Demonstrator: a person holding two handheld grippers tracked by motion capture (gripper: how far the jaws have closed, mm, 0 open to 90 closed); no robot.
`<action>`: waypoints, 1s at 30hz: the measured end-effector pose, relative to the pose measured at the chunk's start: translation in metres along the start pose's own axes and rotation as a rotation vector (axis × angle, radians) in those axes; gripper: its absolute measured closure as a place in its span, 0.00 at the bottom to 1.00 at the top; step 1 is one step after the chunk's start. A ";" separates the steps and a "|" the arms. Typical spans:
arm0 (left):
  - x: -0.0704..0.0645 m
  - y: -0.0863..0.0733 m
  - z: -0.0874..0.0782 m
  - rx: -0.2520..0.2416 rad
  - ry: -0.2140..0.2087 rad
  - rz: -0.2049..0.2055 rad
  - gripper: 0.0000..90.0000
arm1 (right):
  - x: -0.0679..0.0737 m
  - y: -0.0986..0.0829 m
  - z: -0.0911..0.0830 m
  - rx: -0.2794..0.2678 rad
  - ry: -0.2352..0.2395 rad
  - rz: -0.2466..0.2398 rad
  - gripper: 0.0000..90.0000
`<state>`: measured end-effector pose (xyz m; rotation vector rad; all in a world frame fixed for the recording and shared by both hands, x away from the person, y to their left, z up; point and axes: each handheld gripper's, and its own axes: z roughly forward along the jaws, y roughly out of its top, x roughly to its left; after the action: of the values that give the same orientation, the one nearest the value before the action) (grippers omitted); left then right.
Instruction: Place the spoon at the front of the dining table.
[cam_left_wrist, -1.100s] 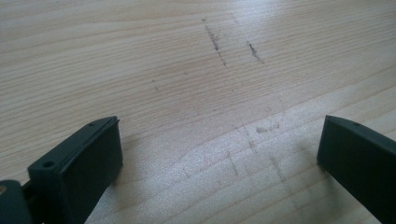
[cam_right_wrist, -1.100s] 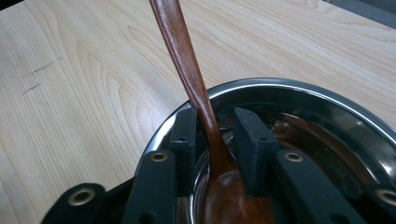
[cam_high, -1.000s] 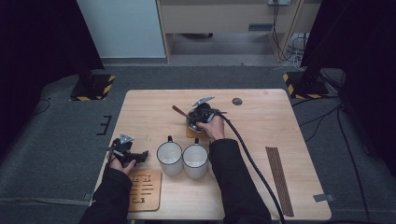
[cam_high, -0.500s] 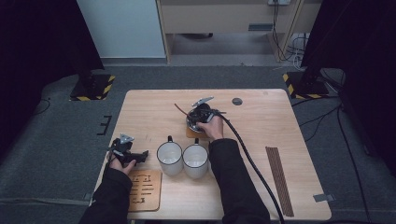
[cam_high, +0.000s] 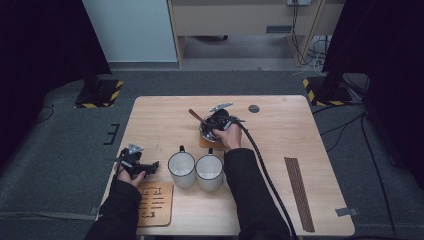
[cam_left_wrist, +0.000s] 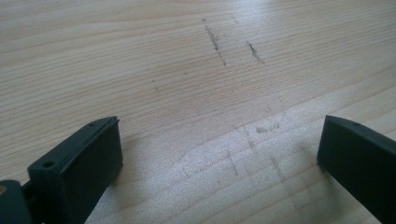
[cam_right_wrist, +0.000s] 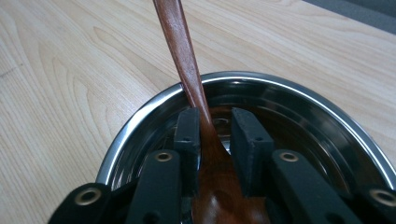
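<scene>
Nearest the person, left gripper (cam_high: 150, 166) is sitting on the table (cam_high: 310, 135) beside the slotted wooden coaster (cam_high: 155, 202), jaws spread wide over bare wood, gripping nothing, same spot as a second ago. Just past it, two white mugs (cam_high: 195, 170) are standing side by side, touching; contents not readable from above. Further out, right gripper (cam_right_wrist: 215, 126) is reaching into the steel bowl (cam_right_wrist: 289, 100), jaws straddling the wooden spoon (cam_right_wrist: 180, 51) with a small gap still showing on one side, so not fully clamping. Spoon is lying with its scoop end in the bowl, handle leaning over the rim; versus a second ago the handle is pointing slightly more up-left. Bowl is resting on a wooden coaster (cam_high: 204, 144). Beyond, a dark disc (cam_high: 254, 108) is lying near the far edge.
</scene>
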<state>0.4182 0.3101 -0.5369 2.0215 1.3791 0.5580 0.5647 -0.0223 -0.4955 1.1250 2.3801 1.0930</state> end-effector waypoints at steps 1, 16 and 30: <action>0.000 0.000 0.000 0.000 0.000 0.000 0.00 | -0.001 -0.001 0.000 -0.011 0.002 -0.002 0.77; 0.000 0.000 0.000 0.000 0.000 0.000 0.00 | 0.017 0.023 -0.008 -0.092 0.109 -0.023 0.60; 0.000 0.000 0.000 0.000 0.000 0.000 0.00 | 0.025 0.021 0.014 -0.040 0.153 -0.020 0.55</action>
<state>0.4182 0.3101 -0.5369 2.0220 1.3791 0.5583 0.5668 0.0127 -0.4873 1.0369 2.4658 1.2559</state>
